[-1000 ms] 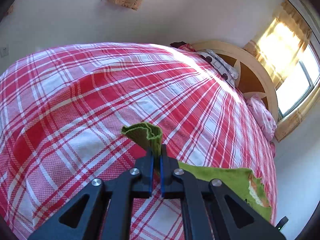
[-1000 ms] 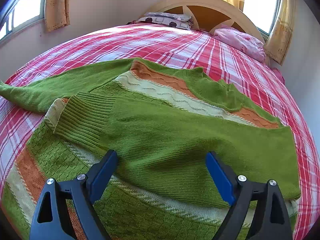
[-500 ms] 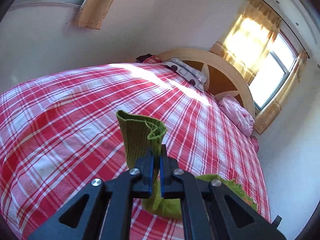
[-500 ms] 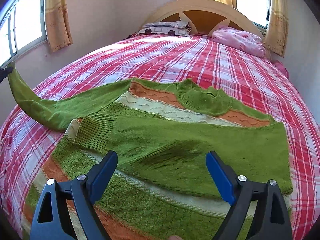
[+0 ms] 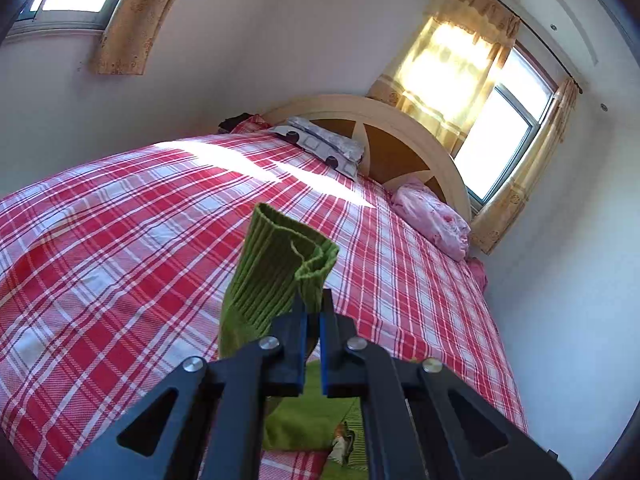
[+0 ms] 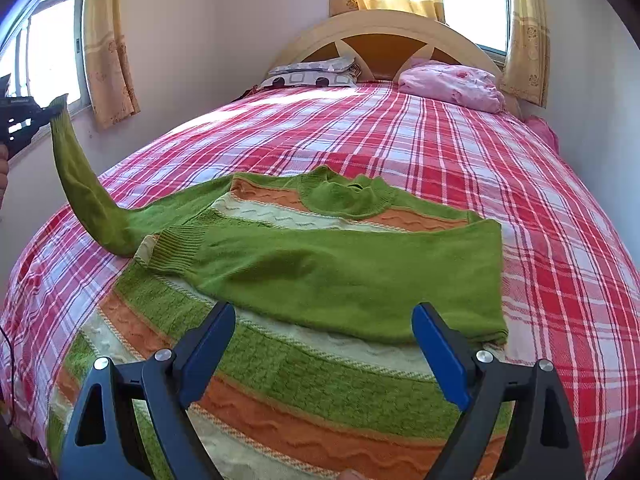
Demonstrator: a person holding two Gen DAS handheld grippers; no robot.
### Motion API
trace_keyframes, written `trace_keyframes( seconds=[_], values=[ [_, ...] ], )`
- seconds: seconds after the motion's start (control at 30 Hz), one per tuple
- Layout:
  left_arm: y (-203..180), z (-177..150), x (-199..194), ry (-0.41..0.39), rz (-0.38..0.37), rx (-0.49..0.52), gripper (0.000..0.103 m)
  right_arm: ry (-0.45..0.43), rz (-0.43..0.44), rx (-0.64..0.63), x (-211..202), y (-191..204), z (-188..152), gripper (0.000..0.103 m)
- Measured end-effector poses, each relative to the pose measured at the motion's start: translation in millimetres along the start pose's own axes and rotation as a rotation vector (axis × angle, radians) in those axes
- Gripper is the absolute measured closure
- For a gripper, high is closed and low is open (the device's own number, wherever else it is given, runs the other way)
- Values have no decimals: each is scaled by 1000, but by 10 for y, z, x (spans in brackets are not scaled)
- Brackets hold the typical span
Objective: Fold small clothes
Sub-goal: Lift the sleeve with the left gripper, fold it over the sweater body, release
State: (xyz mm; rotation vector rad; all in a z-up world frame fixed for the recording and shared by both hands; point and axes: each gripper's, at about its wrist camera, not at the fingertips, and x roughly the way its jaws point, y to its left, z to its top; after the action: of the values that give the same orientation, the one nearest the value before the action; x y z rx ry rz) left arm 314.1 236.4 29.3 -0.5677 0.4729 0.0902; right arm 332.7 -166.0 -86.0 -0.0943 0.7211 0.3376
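Here the left gripper is pinched tight on the cuff of the green sweater, lifting that sleeve off the bed toward ten o'clock. The right gripper hangs wide open and empty over the hem at six o'clock. With nothing pinning the body, pulling the sleeve across could drag it and undo the sleeve already folded over.

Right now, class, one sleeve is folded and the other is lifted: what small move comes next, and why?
Probably carry the raised sleeve across the sweater: the left gripper is shut on its cuff, and the other sleeve already lies folded across the body.
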Motion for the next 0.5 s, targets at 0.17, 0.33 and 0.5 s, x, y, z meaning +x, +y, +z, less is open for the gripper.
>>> trace_keyframes(
  seconds=[0.17,0.33,0.5],
  values=[
    [-368,40,51,-7,-33,35,98,-2,-8,2,-161,-173,-135,12],
    [-732,26,112,-10,-80,61,98,-10,-7,25,-314,-333,-299,12],
    [-1225,-78,192,-6,-143,117,98,-4,-8,42,-413,-474,-458,12]
  ],
)
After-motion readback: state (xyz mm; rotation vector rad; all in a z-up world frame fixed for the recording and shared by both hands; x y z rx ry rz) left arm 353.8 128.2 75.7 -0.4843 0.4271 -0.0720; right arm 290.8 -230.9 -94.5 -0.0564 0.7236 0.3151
